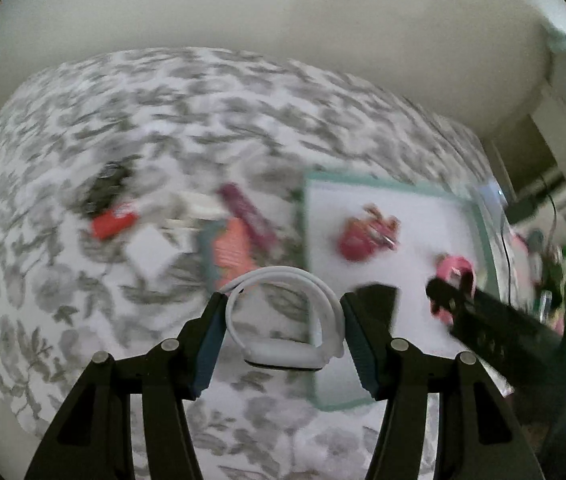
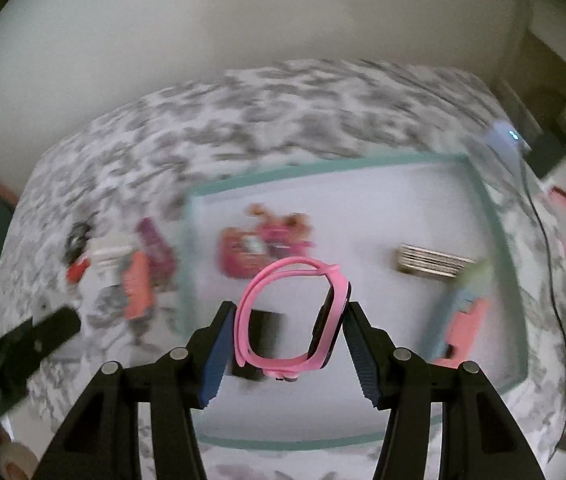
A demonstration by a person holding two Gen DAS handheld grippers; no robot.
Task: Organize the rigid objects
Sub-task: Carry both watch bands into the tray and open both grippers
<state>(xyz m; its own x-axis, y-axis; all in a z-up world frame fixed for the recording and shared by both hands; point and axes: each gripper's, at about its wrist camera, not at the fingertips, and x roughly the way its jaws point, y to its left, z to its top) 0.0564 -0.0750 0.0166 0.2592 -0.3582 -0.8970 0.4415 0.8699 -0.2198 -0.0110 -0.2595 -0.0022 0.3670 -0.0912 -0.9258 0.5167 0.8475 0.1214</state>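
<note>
Tray [image 2: 495, 248]: red toy [image 2: 259, 248], card stack [image 2: 435, 262], black box [image 2: 267, 336].

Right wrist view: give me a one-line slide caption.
Right gripper holds a pink watch between its jaws above a teal-rimmed tray on a floral bedspread.

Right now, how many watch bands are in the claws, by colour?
White watch band, in the left claw: 1
Pink watch band, in the right claw: 1
Total: 2, one in each claw, above the floral bedspread and the teal-rimmed tray.
</note>
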